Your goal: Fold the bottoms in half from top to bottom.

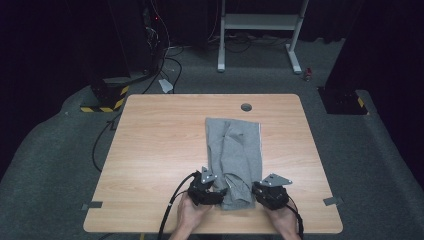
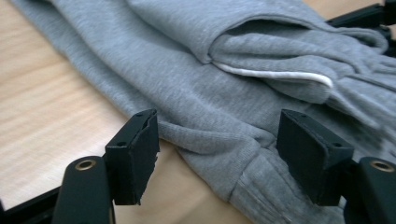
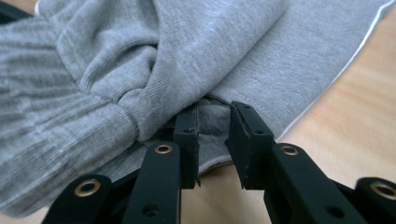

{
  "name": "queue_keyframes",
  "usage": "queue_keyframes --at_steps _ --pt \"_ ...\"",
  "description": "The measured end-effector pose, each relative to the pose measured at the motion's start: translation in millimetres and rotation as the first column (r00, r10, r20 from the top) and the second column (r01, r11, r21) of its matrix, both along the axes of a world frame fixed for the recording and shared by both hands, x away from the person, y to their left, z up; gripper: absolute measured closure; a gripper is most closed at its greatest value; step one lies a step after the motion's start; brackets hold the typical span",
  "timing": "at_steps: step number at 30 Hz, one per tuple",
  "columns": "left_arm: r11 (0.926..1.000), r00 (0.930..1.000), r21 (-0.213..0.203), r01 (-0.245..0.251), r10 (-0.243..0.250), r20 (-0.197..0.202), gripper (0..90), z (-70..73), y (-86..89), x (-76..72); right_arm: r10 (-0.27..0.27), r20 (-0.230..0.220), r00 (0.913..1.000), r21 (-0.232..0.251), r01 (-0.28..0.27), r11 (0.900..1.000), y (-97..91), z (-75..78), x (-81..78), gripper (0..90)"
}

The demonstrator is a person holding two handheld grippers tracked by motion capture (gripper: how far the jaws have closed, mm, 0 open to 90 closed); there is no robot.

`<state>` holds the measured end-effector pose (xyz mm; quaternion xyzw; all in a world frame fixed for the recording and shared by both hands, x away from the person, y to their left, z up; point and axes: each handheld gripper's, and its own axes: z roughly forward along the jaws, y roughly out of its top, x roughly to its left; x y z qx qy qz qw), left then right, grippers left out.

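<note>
A grey sweat garment (image 1: 233,150) lies folded in a long strip on the wooden table (image 1: 155,150), its ribbed end toward the near edge. My left gripper (image 1: 222,192) stands at the strip's near left corner. In the left gripper view it (image 2: 217,149) is open wide, and the garment's (image 2: 210,70) ribbed edge lies between the jaws without touching the pads. My right gripper (image 1: 255,189) is at the near right corner. In the right gripper view it (image 3: 214,135) is closed narrow on a small fold of the garment (image 3: 187,46).
A round cable hole (image 1: 246,107) sits near the table's far edge. On the carpet behind stand a white desk frame (image 1: 260,22) and a yellow-and-black striped base (image 1: 107,100) with cables. Bare wood lies to the left and right of the garment.
</note>
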<state>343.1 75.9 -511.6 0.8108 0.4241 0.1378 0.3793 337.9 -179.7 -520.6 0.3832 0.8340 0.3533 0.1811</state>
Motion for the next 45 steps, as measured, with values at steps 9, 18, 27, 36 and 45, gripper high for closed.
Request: queue_keyframes --at_steps 9,18,27,36,45 --pt "0.9996 0.9995 -0.013 -0.024 0.024 0.020 33.7 4.7 10.9 9.4 -0.005 -0.030 0.9995 0.018 0.005 0.9998 5.3 17.4 21.6 67.8" --pt "0.9990 0.9987 0.020 -0.039 0.039 0.032 38.3 6.4 2.2 29.3 0.057 0.014 0.9983 0.055 -0.058 0.9968 41.2 51.9 30.6 59.6" --pt "0.9981 0.9990 0.047 -0.040 0.039 0.022 35.8 -0.3 -0.9 33.4 0.089 -0.034 0.9954 -0.040 -0.091 0.9951 95.2 43.7 55.2 48.0" --pt "0.9974 0.9991 0.059 -0.041 0.041 0.009 35.5 -5.6 -1.2 34.3 0.089 -0.026 0.9957 -0.069 -0.091 0.9935 86.9 43.5 55.7 85.7" --pt "0.9979 0.9992 0.052 -0.038 0.037 0.017 35.3 -7.2 0.9 33.9 -0.008 -0.016 0.9998 0.066 0.009 0.9978 20.4 48.7 52.7 86.0"
